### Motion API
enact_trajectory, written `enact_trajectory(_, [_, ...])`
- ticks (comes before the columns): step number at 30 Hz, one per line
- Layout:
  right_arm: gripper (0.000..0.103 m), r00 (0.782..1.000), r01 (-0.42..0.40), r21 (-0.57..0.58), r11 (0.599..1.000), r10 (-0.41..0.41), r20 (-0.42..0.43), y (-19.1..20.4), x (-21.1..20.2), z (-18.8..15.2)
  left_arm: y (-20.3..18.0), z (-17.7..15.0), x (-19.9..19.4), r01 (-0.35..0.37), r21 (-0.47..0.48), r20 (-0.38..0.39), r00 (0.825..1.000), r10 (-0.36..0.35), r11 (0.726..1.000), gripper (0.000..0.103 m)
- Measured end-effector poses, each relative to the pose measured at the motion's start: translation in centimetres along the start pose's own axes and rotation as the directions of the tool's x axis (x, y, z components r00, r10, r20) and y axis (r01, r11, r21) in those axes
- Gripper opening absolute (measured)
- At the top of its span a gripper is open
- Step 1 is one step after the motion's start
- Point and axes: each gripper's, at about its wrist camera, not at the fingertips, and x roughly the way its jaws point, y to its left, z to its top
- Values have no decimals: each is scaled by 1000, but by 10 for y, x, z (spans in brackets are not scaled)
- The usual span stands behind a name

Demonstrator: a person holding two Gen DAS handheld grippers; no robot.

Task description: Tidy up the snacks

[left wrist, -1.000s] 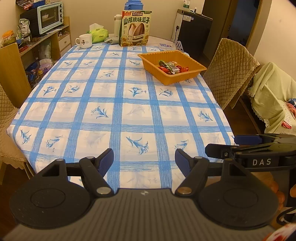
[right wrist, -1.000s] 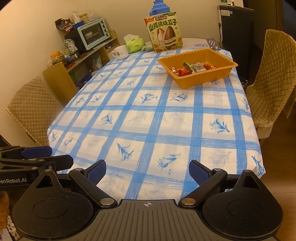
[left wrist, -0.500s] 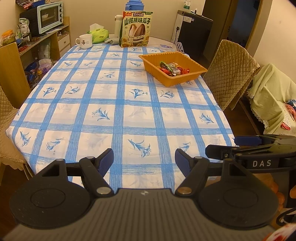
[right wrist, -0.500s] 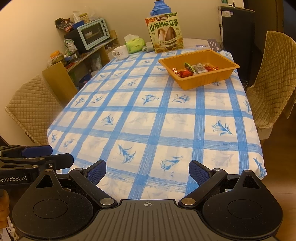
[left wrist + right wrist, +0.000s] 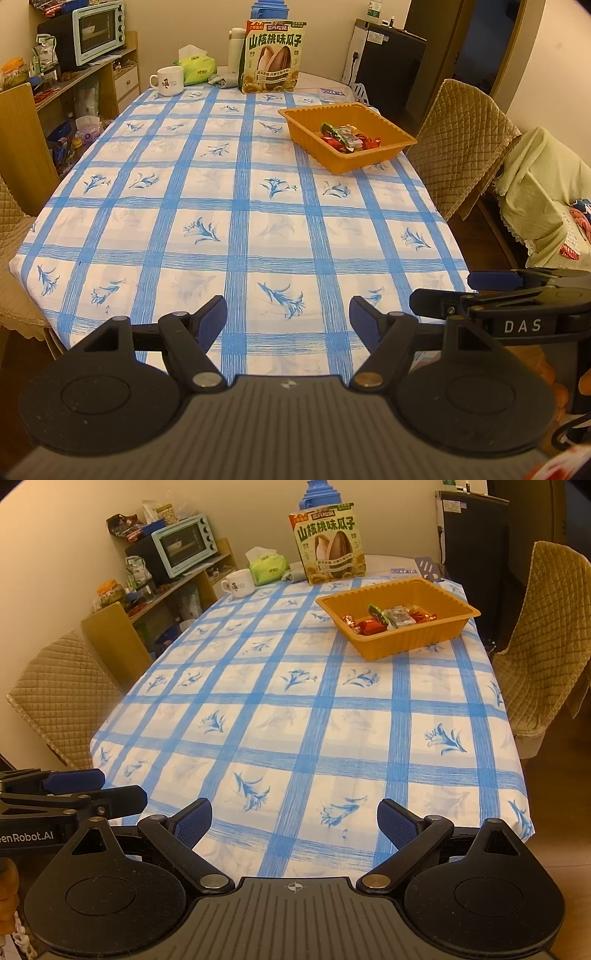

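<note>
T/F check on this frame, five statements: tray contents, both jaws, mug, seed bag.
1. The orange plastic tray holds wrapped snacks. True.
2. The left gripper is shut on a snack. False: its jaws stand open with nothing between them.
3. The right gripper has open, empty jaws. True.
4. The white ceramic mug sits inside the tray. False: it stands on the blue checked tablecloth at the far end, apart from the tray.
5. The green sunflower-seed bag lies flat beside the tray. False: it stands upright beyond it.
</note>
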Motion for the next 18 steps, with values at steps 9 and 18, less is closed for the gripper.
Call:
enact_trajectory(9, [96,1000,1,0,1000,-1,-4,-1,3,2,1,1,1,-2,-4,-4,1000,2,1000,71])
enact_trajectory(18, [96,1000,2,0,1000,-2,-6,0,4,3,2,2,1,-1,-5,-4,1000,1,1000,71])
